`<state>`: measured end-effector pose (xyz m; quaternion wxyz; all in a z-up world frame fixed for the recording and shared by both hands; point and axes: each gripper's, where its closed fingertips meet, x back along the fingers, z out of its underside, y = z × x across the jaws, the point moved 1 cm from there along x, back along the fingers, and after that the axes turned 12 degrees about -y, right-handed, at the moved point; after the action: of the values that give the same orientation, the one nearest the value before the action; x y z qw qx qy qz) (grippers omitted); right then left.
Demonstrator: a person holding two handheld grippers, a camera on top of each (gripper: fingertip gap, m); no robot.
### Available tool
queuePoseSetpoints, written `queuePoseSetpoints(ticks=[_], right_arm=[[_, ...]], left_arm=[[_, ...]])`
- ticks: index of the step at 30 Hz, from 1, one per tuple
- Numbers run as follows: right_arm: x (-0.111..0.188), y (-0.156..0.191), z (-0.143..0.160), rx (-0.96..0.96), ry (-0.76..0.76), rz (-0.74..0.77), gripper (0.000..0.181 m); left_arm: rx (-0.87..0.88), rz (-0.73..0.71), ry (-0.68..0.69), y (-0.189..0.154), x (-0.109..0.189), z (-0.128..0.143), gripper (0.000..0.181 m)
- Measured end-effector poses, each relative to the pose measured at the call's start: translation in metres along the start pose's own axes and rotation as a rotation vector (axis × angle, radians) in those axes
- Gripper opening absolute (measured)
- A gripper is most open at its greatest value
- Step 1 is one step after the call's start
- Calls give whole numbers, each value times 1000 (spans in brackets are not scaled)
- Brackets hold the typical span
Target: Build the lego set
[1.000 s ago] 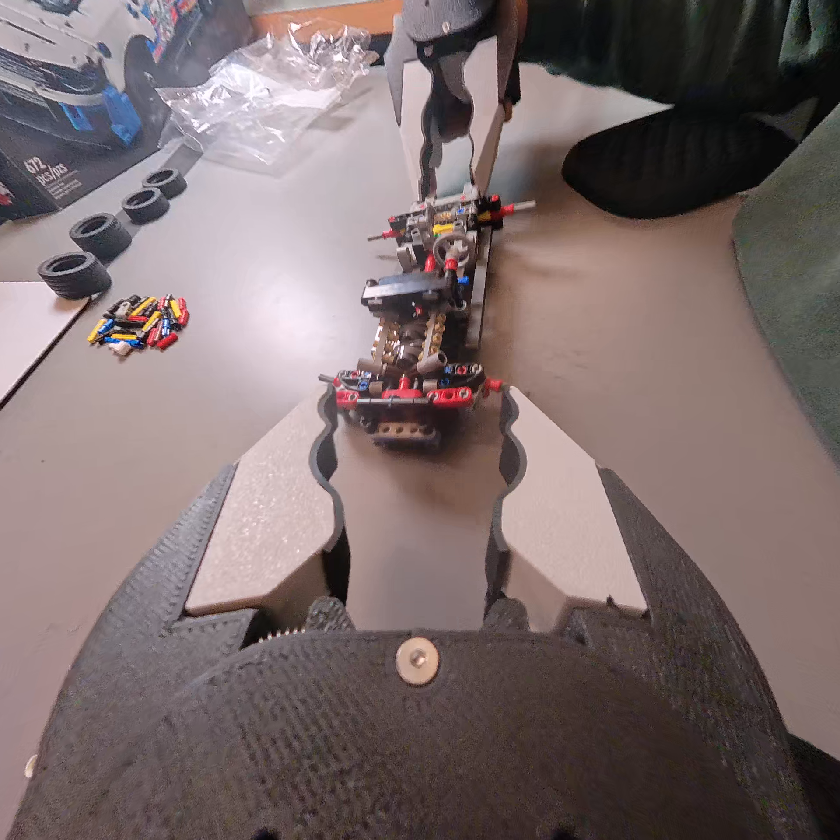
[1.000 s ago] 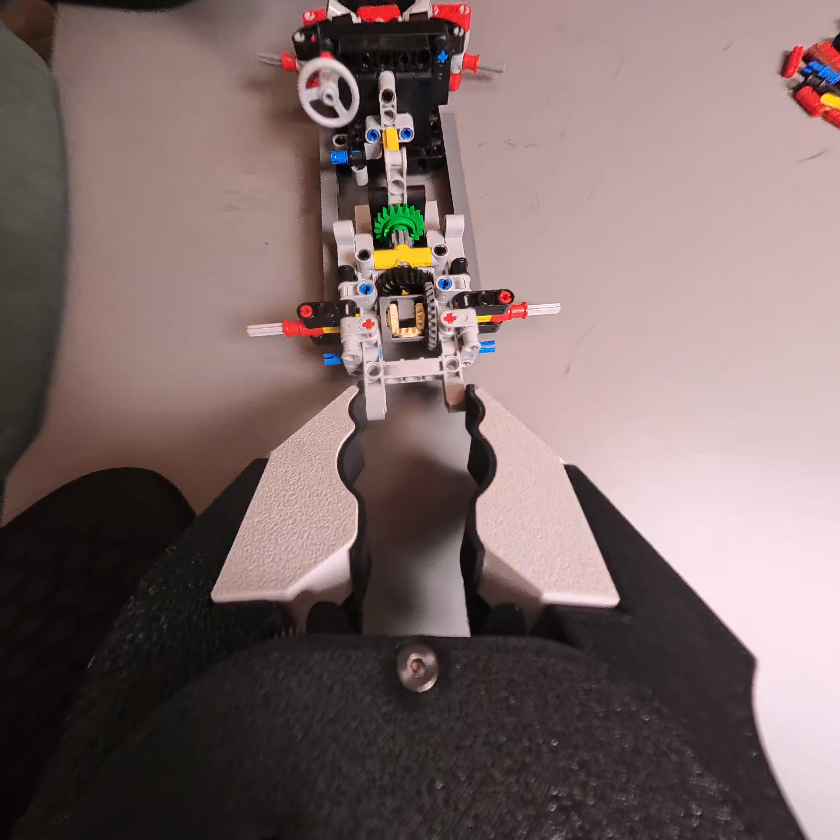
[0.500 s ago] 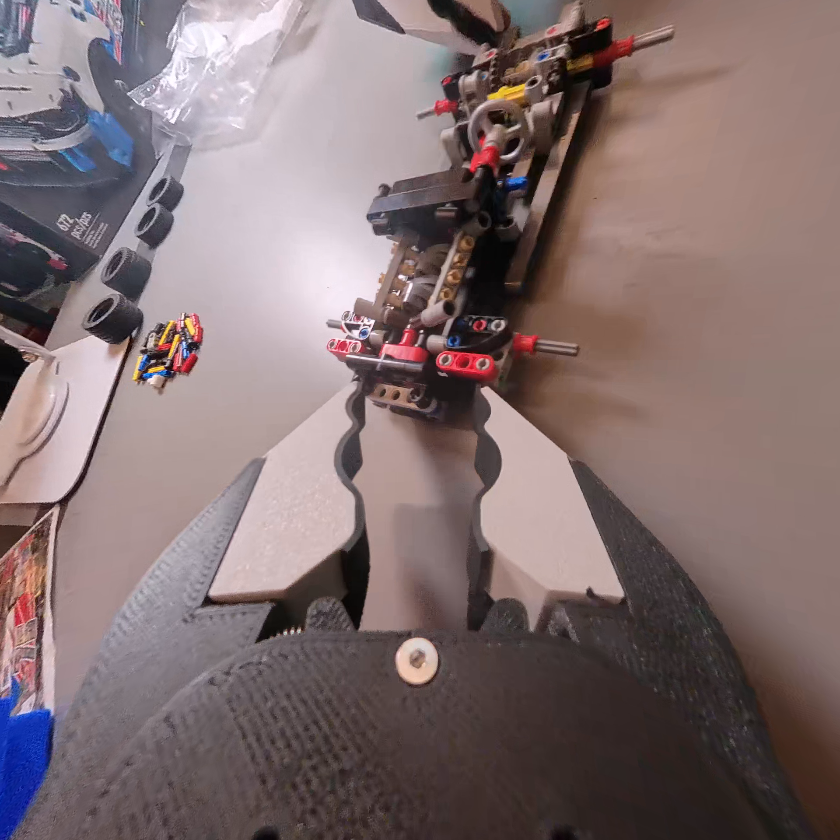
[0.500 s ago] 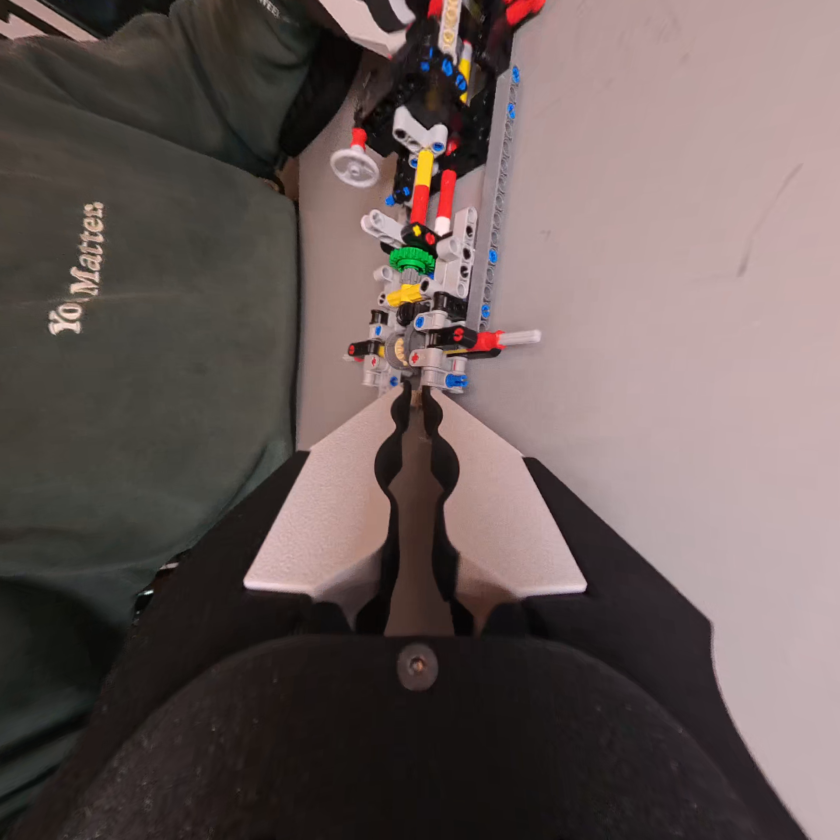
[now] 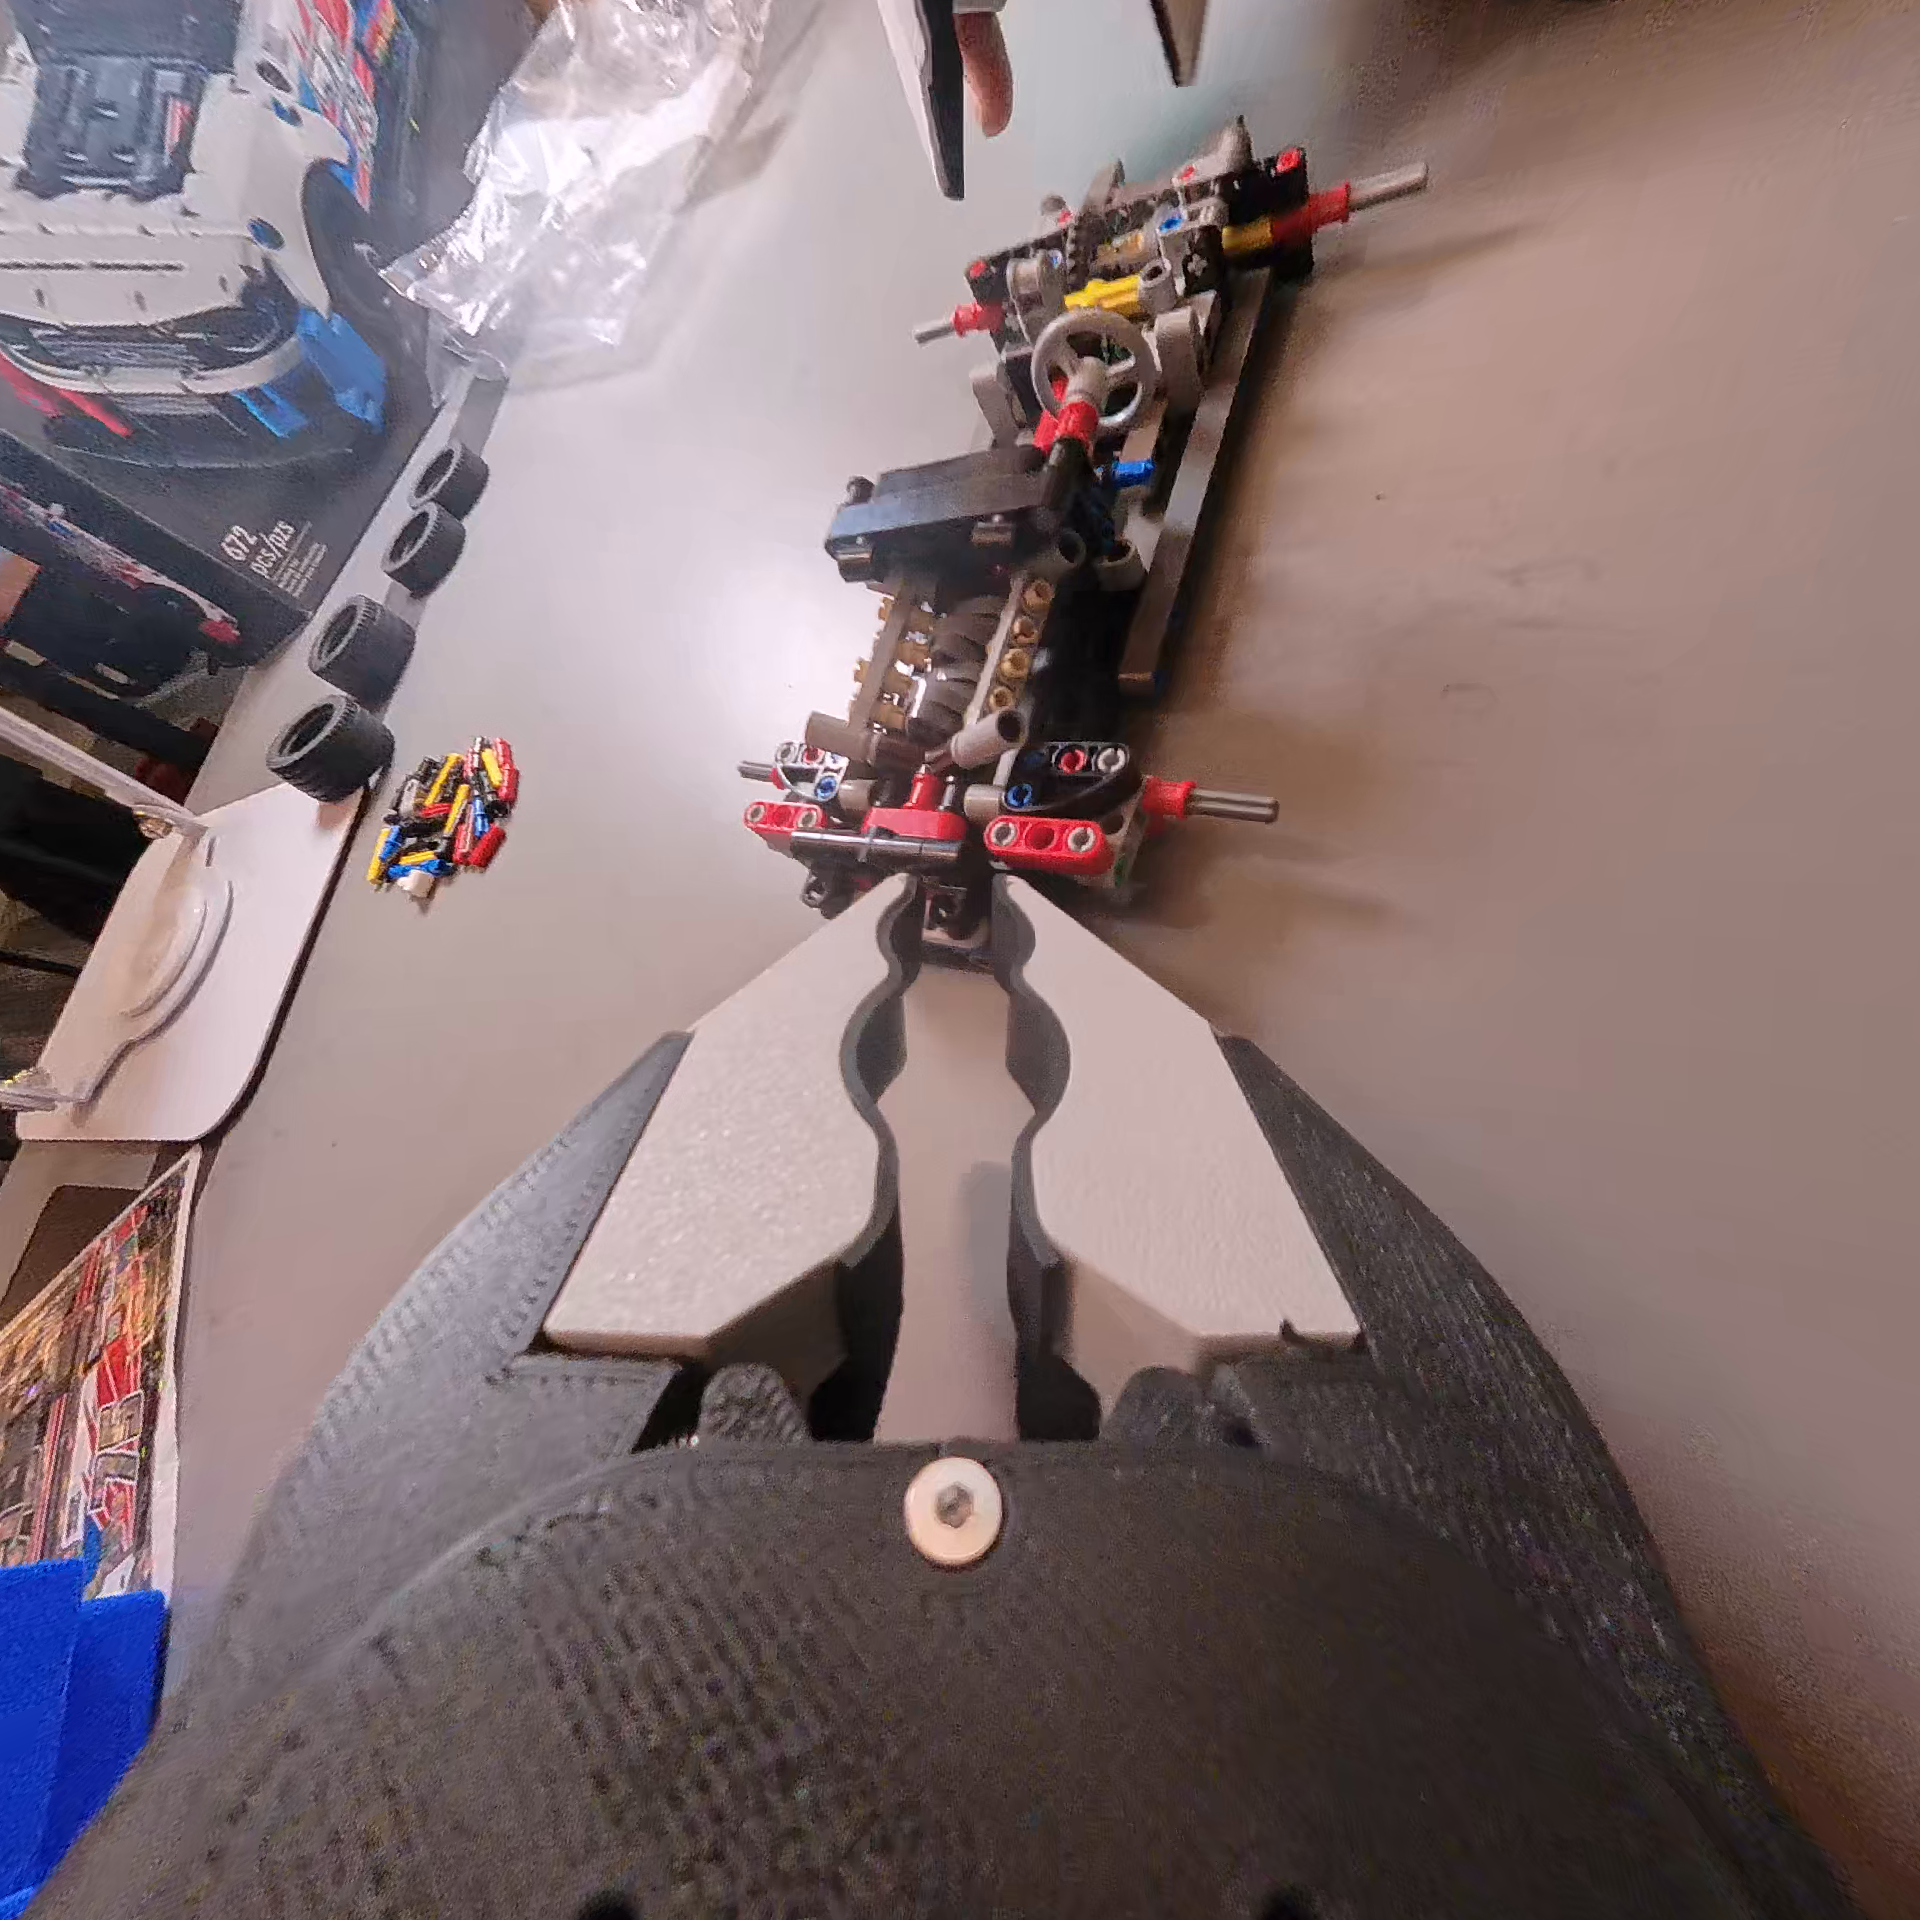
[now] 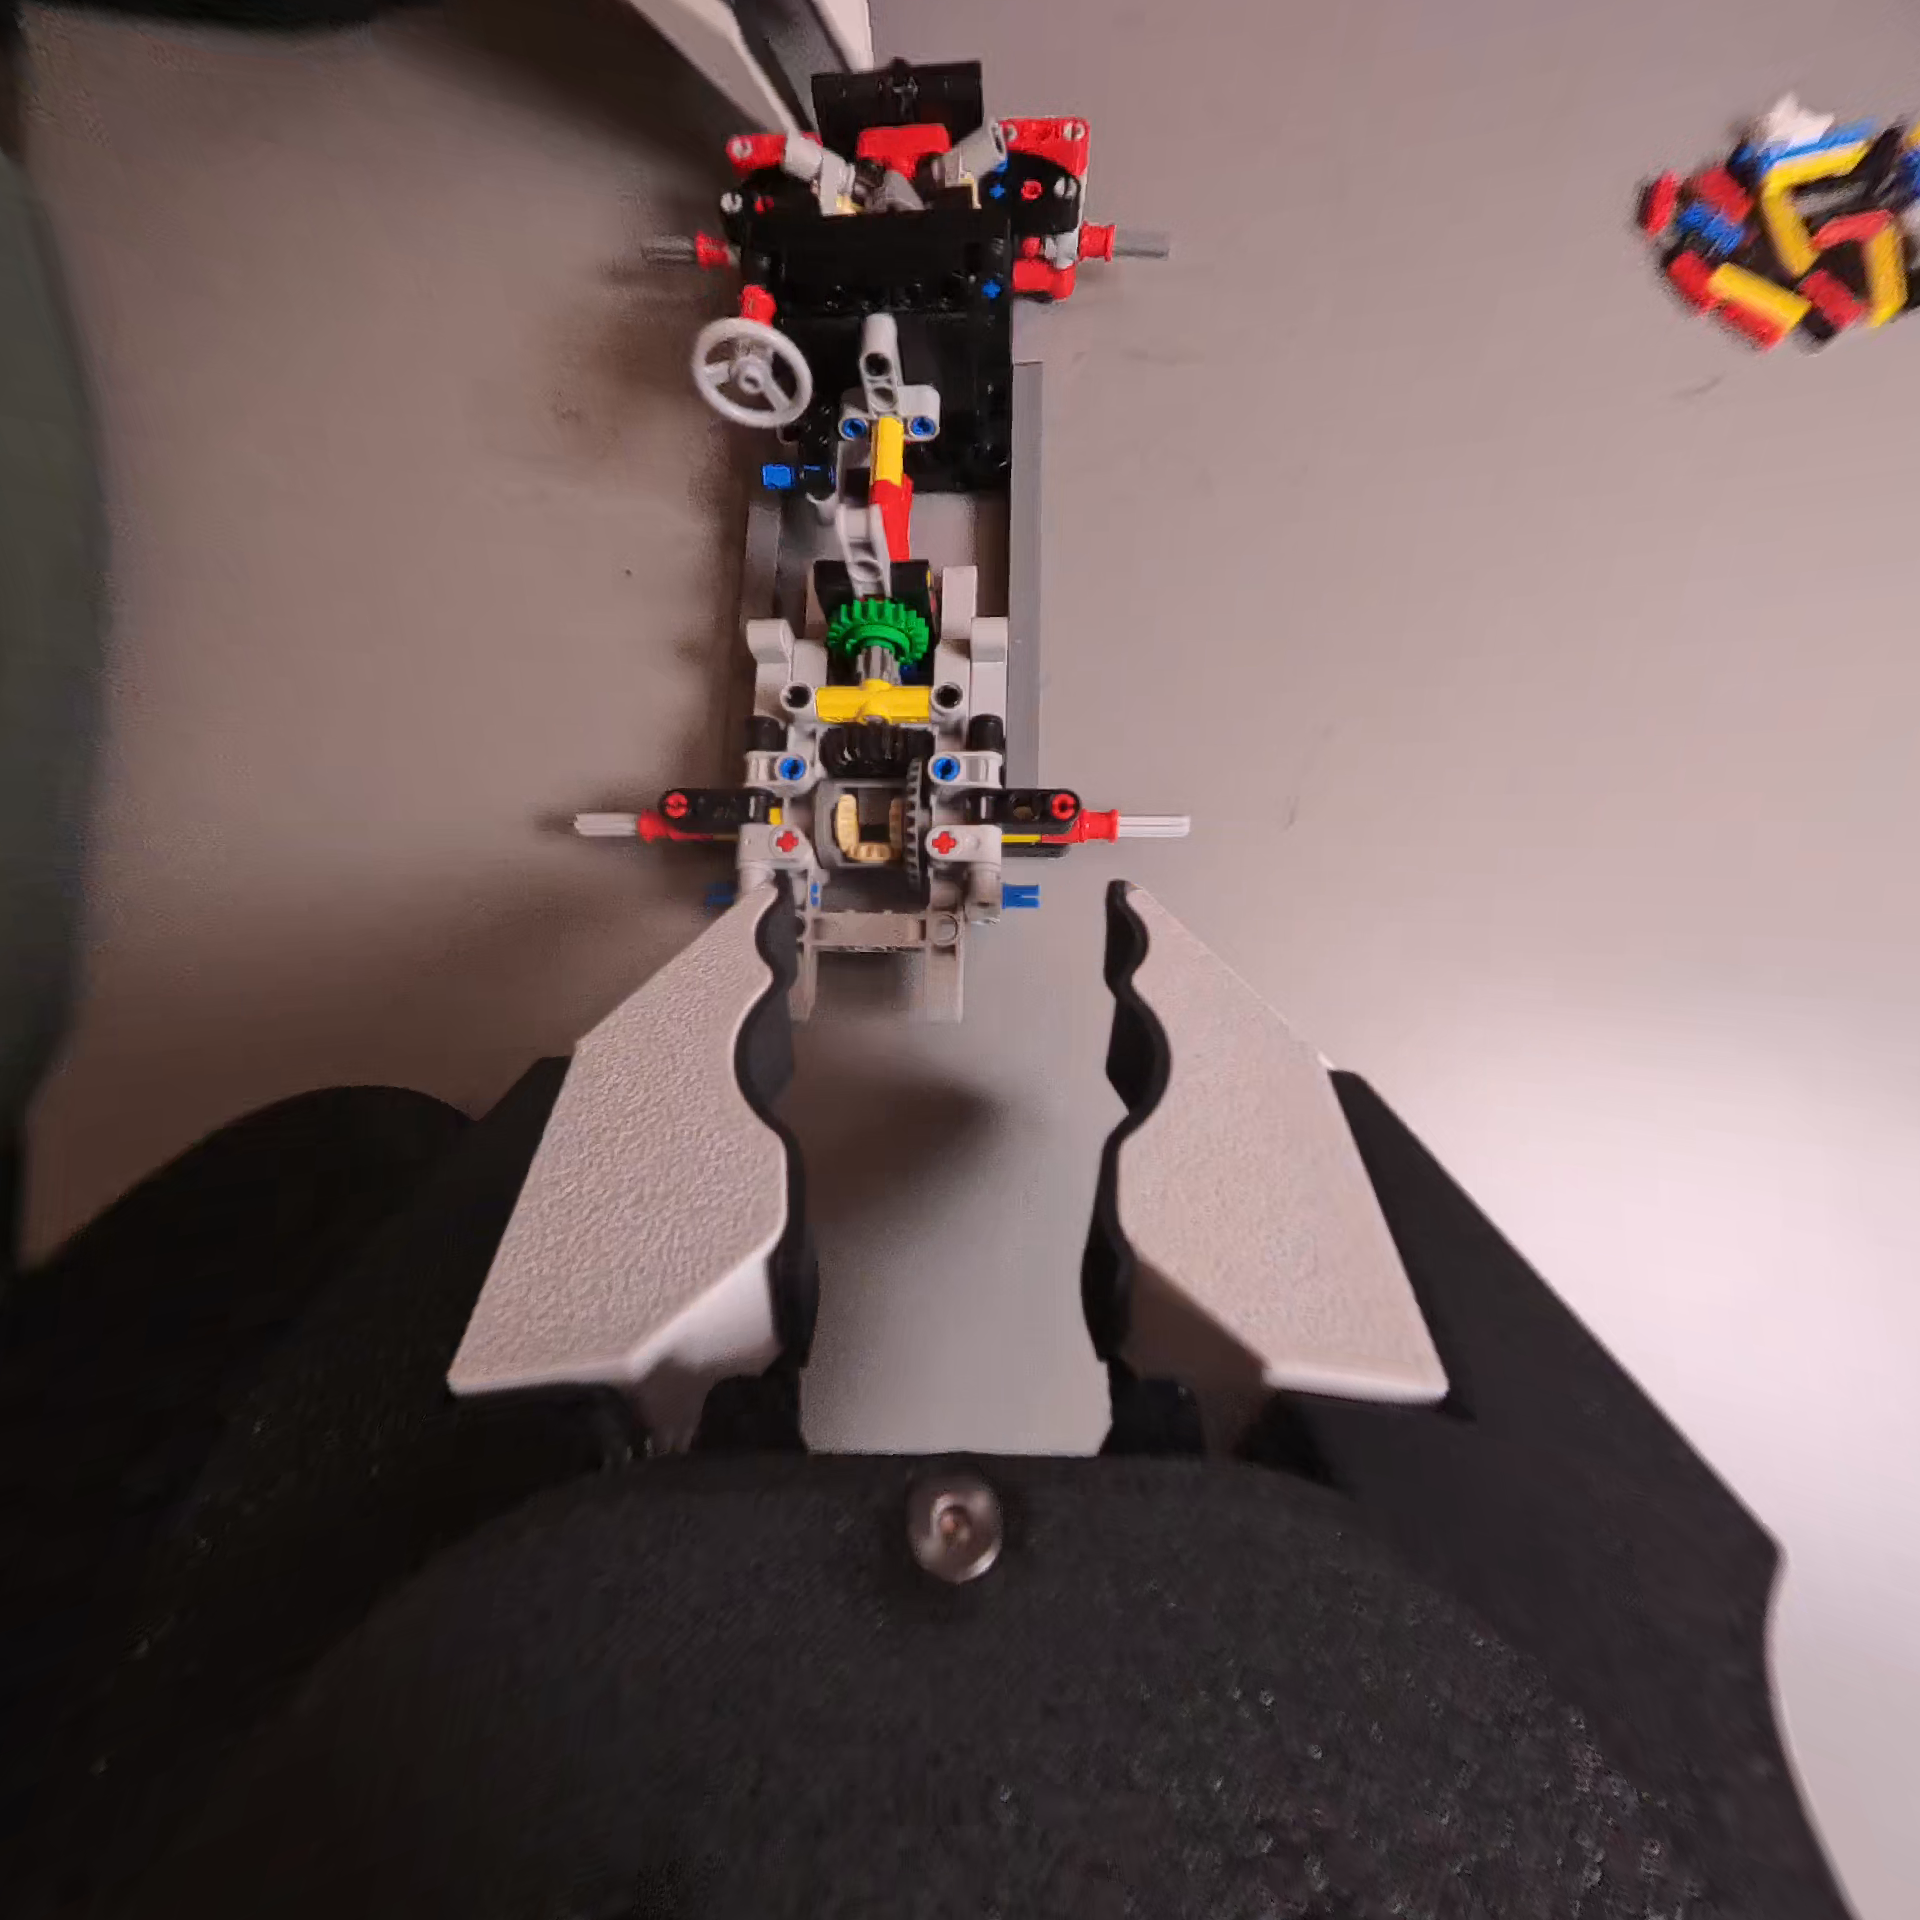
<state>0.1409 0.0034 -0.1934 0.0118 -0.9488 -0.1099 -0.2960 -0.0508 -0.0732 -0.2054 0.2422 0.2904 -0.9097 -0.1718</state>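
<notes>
The long lego car chassis [image 5: 987, 623] lies on the grey table [image 5: 1507, 935], with a grey steering wheel, red axle ends and a green gear [image 6: 878, 629]. My left gripper [image 5: 953, 909] is shut on the dark front end of the chassis. My right gripper [image 6: 942, 899] is open. The chassis's grey rear frame [image 6: 883, 935] sits between its fingertips, close to the left finger and apart from the right one. In the left wrist view, one of the right gripper's fingers [image 5: 925, 94] shows beyond the far end of the chassis.
Several black tyres [image 5: 353, 644] and a pile of small coloured pins [image 5: 447, 821] lie to the left; the pile also shows in the right wrist view [image 6: 1797, 239]. The set's box [image 5: 156, 260], clear bags [image 5: 582, 208], a booklet [image 5: 83, 1403] and a white stand base [image 5: 177, 966] line the left edge. The left gripper's tips are roughly 20 centimetres from the right gripper's.
My left gripper has closed from open onto the chassis's front end. My right gripper, shut on the tilted chassis's rear half a second ago, has opened, and the chassis lies flat again.
</notes>
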Motion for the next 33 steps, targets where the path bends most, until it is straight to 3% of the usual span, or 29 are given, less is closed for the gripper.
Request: queuePoseSetpoints(ticks=[6,11,16,22,28,33], right_arm=[[-1,21,12,482,120,182,62],[-4,31,17,581,109,245,49],[-9,29,23,769,144,308,19],[-10,23,16,796,94,325,12],[-1,24,2,423,-37,125,11],[13,29,-23,-47,-205,-205,0]], left_arm=[[11,-20,3,5,4,1,19],[32,-30,11,13,11,3,42],[-23,-38,63,16,10,13,49],[-85,-28,80,11,4,14,53],[-98,-1,39,8,3,7,70],[-71,-24,-5,18,-8,-1,78]])
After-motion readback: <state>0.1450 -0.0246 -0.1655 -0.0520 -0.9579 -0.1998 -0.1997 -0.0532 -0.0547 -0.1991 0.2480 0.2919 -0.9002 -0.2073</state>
